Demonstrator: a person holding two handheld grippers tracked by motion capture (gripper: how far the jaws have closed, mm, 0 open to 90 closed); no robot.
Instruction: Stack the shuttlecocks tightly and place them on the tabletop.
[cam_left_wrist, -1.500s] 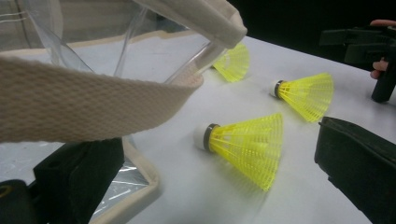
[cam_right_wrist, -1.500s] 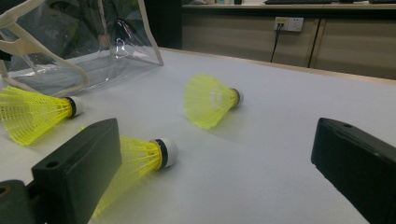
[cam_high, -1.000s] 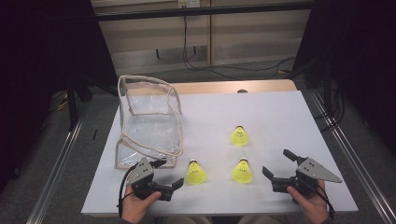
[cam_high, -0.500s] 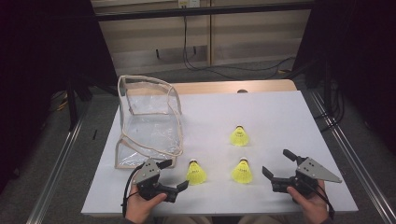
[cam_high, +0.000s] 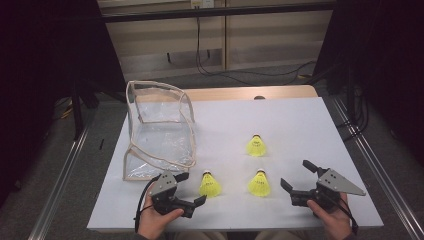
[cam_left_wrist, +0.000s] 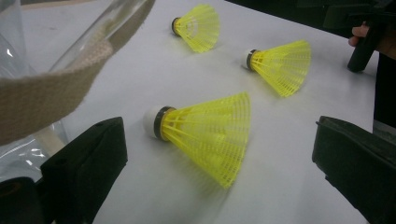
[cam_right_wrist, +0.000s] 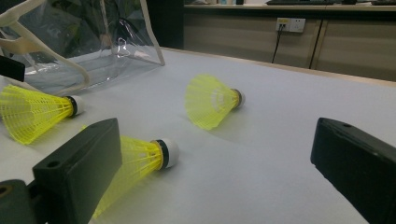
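My left hand-held gripper (cam_high: 192, 189) is wide open with nothing in it, jaws straddling the nearest yellow shuttlecock (cam_left_wrist: 205, 130), which stands on its skirt near the front edge of the white counter (cam_high: 300, 120), just at 3 o'clock of the clear bag (cam_high: 160, 130). In the left gripper view the cork sits toward the left jaw and the skirt flares toward the right one, so I judge the step in hand is to close on this shuttlecock and carry it to the bag. To do it well I would ease forward until the black band by the cork lies between the pads, because the mesh skirt looks soft and would probably crush or spring out if squeezed at its wide end. The bag's fabric strap (cam_left_wrist: 51, 88) hangs close at 10 o'clock of my left jaw, so I should keep low and clear of it, or I may drag the bag along. My right hand-held gripper (cam_high: 297, 181) is also fully open and empty, resting at 3 o'clock of the second shuttlecock (cam_high: 259, 183), with the third shuttlecock (cam_high: 256, 145) farther back at 12 o'clock of that one. I would hold the right still while the left closes gently, then lift straight before swinging toward the bag's opening at 11 o'clock.
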